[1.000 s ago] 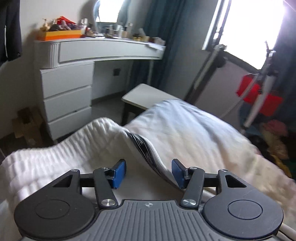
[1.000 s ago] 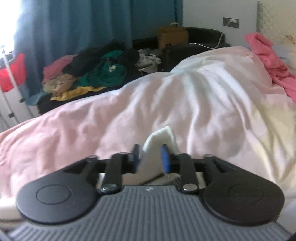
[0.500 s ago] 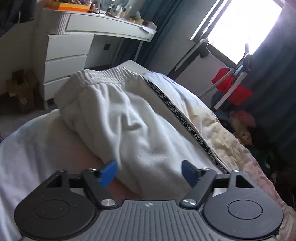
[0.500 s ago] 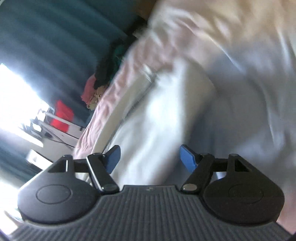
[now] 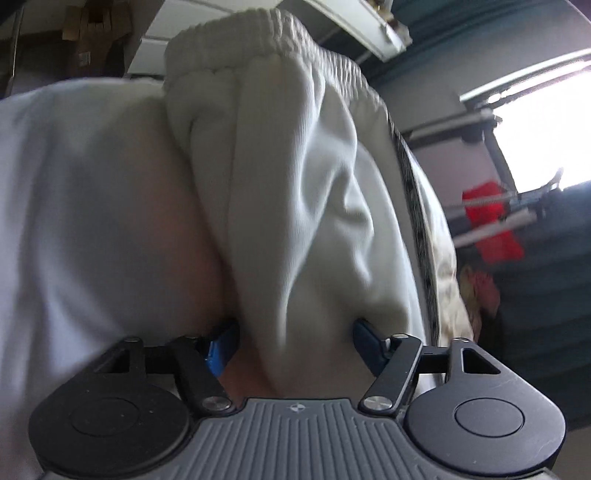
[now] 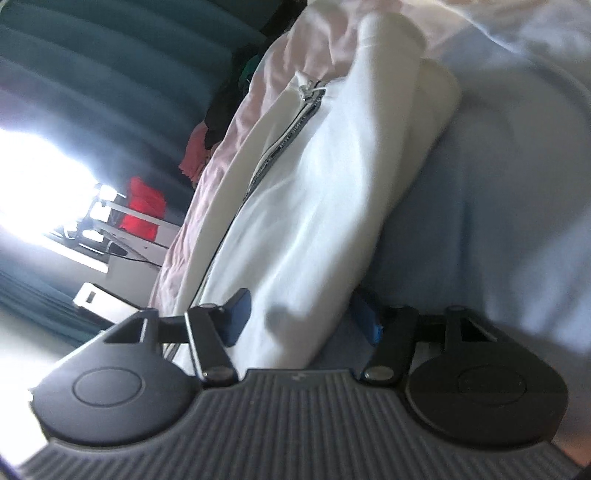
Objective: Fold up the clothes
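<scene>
White sweatpants [image 5: 295,192] with an elastic waistband and a dark printed side stripe lie on the pale bedsheet [image 5: 92,206]. My left gripper [image 5: 291,343] is open, its blue pads on either side of a thick fold of the pants. In the right wrist view the same white pants [image 6: 314,206] run away from me, a zip and drawcord at the far end. My right gripper [image 6: 303,314] is open, with the fabric lying between its pads. The views are tilted and blurred.
A white dressing table edge [image 5: 354,22] and cardboard boxes [image 5: 92,33] are beyond the bed. A red item [image 5: 491,221] hangs on a rack by the bright window. Dark teal curtains [image 6: 110,74] and a pile of clothes [image 6: 207,136] lie past the bed's pink duvet [image 6: 221,155].
The right gripper has let go of the white fabric and opened. Both grippers have dropped low and tilted, and now straddle the pants. The left gripper stayed open.
</scene>
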